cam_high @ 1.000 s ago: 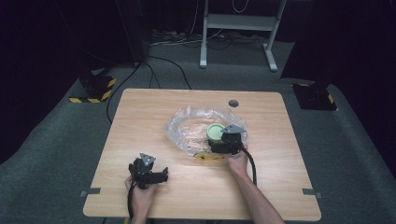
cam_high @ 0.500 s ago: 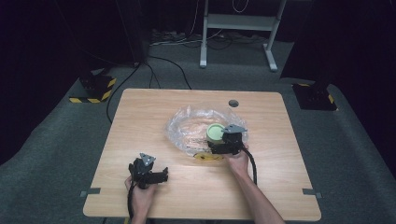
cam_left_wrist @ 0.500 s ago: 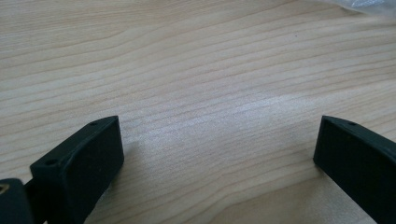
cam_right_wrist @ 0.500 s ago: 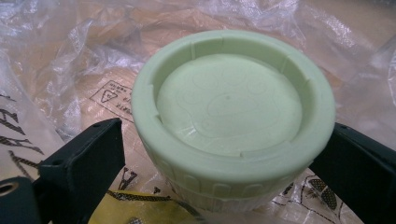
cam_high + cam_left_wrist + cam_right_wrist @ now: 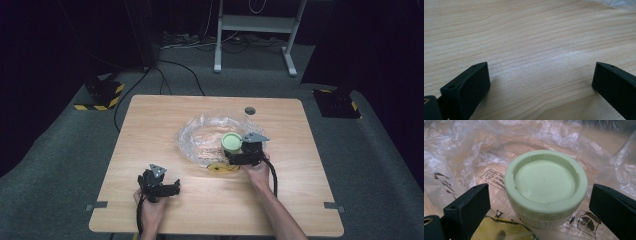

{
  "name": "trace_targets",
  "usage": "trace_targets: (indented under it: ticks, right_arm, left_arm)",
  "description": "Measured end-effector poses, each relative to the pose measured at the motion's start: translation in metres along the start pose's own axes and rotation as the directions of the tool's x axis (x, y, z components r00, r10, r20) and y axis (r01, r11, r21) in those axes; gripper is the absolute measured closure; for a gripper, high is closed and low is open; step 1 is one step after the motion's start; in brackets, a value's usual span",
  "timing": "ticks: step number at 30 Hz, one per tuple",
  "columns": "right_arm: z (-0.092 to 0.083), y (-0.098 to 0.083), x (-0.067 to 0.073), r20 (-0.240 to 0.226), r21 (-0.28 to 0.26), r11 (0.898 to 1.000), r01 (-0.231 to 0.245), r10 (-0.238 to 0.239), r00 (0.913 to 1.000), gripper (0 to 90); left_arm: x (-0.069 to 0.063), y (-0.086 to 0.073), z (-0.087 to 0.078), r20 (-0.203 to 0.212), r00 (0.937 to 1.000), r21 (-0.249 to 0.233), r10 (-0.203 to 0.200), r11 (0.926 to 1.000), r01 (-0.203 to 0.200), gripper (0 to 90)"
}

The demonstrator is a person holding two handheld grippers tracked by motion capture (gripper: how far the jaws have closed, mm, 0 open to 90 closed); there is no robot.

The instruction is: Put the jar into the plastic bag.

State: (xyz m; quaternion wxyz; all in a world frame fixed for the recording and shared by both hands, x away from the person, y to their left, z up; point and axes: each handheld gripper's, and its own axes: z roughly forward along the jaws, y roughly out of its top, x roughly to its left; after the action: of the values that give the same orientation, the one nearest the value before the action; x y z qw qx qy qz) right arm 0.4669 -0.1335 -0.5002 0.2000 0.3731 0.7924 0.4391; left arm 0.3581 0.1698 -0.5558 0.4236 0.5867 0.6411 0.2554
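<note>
A small jar with a pale green lid (image 5: 231,141) (image 5: 544,185) stands upright on a crumpled clear plastic bag (image 5: 197,134) (image 5: 461,157) near the table's middle. My right gripper (image 5: 235,150) (image 5: 540,192) is open, with one jaw on each side of the jar and a gap between each jaw and the lid. A yellow printed patch (image 5: 222,167) (image 5: 499,230) shows under the bag below the jar. My left gripper (image 5: 172,187) (image 5: 541,72) is open low over bare wood at the front left, with nothing between its fingers.
The wooden table (image 5: 300,190) has a round cable hole (image 5: 249,110) at the back right. A corner of the bag (image 5: 616,3) shows far ahead in the left gripper view. Cables and a metal stand (image 5: 255,30) are on the floor behind the table.
The right gripper has shifted very slightly beside the jar. The left gripper and the jar have stayed where they were.
</note>
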Motion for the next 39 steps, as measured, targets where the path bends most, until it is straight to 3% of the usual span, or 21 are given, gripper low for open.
trace_targets:
  ticks: [16, 39]
  right_arm:
    - [-0.03, 0.004, -0.005, -0.029, -0.045, 0.999, 0.007, -0.008, 0.9995, 3.7]
    - [-0.062, -0.008, -0.013, -0.046, -0.09, 0.996, -0.024, 0.02, 0.9988, 4.8]
  left_arm:
    - [0.0, 0.0, 0.0, -0.001, 1.0, 0.001, 0.001, 1.0, -0.001, 1.9]
    - [0.0, 0.0, 0.0, -0.002, 1.0, 0.001, 0.001, 1.0, -0.001, 1.9]
